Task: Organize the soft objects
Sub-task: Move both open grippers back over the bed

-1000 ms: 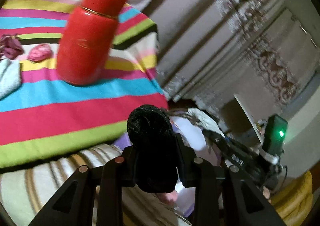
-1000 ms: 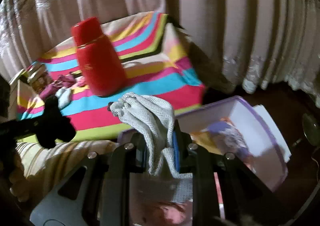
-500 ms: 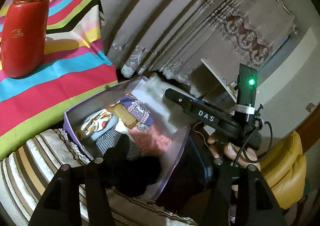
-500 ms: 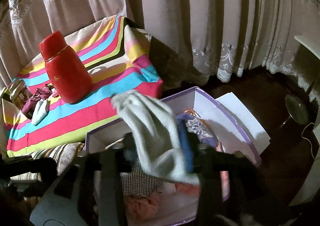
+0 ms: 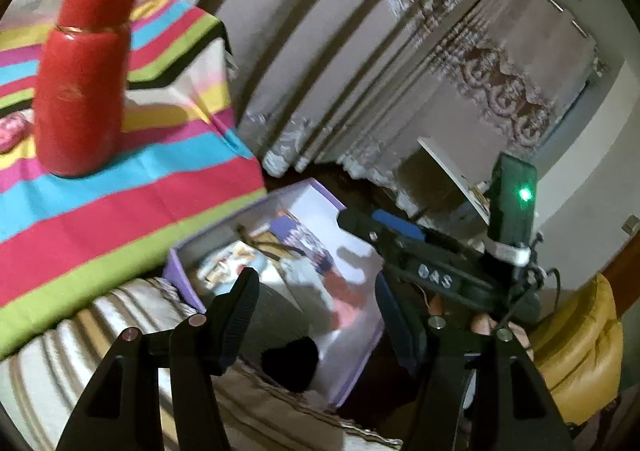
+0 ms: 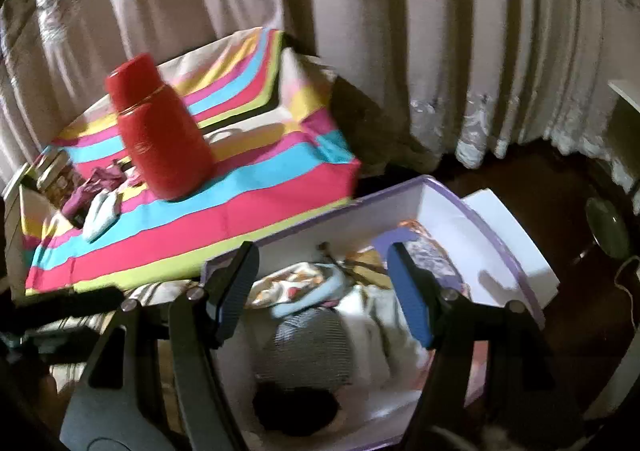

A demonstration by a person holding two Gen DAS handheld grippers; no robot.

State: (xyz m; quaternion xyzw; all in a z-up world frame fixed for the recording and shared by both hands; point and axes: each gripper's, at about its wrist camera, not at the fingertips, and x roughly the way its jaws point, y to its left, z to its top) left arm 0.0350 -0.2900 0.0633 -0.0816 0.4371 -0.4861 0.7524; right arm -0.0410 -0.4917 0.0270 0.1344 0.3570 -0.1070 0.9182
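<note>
Purple-edged and white inside, the open box point(image 6: 496, 219) sits low beside the desk point(image 6: 248, 207), which is draped in a cloth striped pink, blue, yellow and green. In the right wrist view the right gripper point(image 6: 322, 293) hangs over the box with its fingers point(image 6: 408, 295) spreading wider and nothing between them; directly below lie a grey-and-white striped cloth point(image 6: 310, 351) and, nearer the camera, a black soft bundle point(image 6: 296, 409), both inside the box among other folded, patterned fabrics. In the left wrist view the left gripper point(image 5: 316, 311) is likewise held above the near end of the box point(image 5: 320, 195), its fingers point(image 5: 240, 311) well apart and empty, with the black soft bundle point(image 5: 290, 365) lying in the box beneath them. The same view shows the right gripper point(image 5: 360, 219) reaching in over the box from the right, carried by a hand point(image 5: 480, 325) partly hidden behind its black frame. On the desk a red flask point(image 6: 160, 135) stands upright, and farther to the left lie a pale blue cloth point(image 6: 100, 213) and a dark magenta cloth point(image 6: 88, 191), touching each other. Pleated curtains point(image 6: 400, 31) hang behind the desk, reaching the dark floor.
</note>
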